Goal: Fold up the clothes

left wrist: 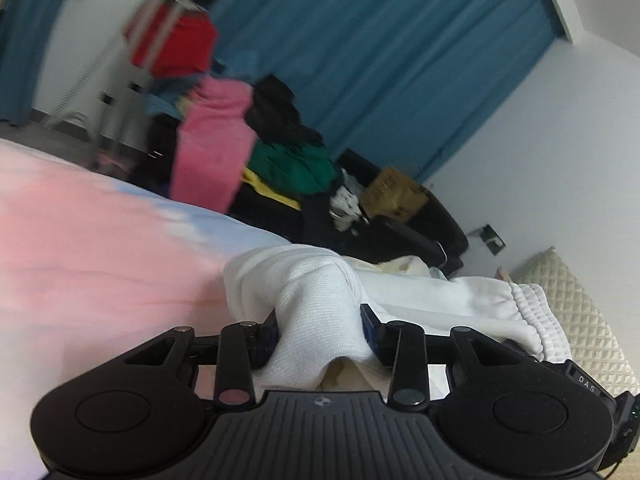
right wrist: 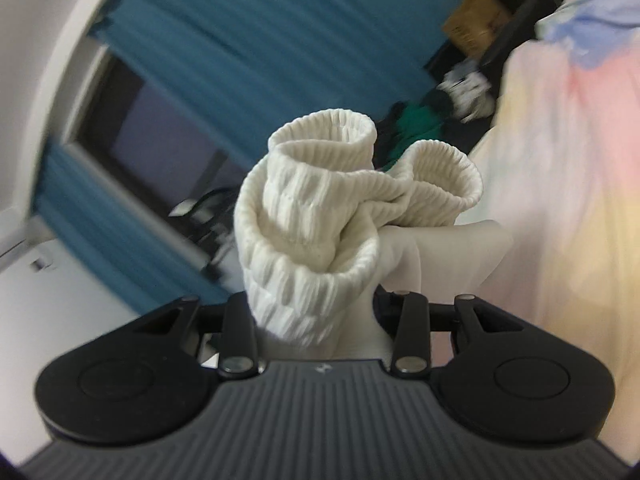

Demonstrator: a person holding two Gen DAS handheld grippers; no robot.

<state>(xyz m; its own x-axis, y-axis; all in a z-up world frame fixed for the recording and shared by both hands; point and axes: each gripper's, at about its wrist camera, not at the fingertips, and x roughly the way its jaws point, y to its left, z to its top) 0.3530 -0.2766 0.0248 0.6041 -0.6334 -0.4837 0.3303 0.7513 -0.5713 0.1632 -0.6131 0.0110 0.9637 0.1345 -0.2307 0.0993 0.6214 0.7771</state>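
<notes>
The left claw (left wrist: 320,328) is clamped on a bunch of plain white knit, which bulges up between its two fingers. The right claw (right wrist: 316,312) grips the ribbed cuff end, whose two open cuffs fan out above its fingers. It looks like a pair of white socks (left wrist: 400,292) held at both ends: in the left view the fabric runs from the left claw out to the ribbed cuffs at the far right, where part of the other claw shows.

The socks hang just above the bed (left wrist: 100,240), near its edge, over a pink, blue and yellow sheet. A quilted cream pillow (left wrist: 576,308) lies just beyond the cuffs. Past the bed's far edge sits a heap of clothes (left wrist: 280,148) on a dark chair, before a blue curtain (left wrist: 380,60).

The step in hand seems to be pairing or rolling the socks. The next move likely calls for bringing toe end and cuffs together, then laying the bundle flat on the bed without letting either sock slip.
</notes>
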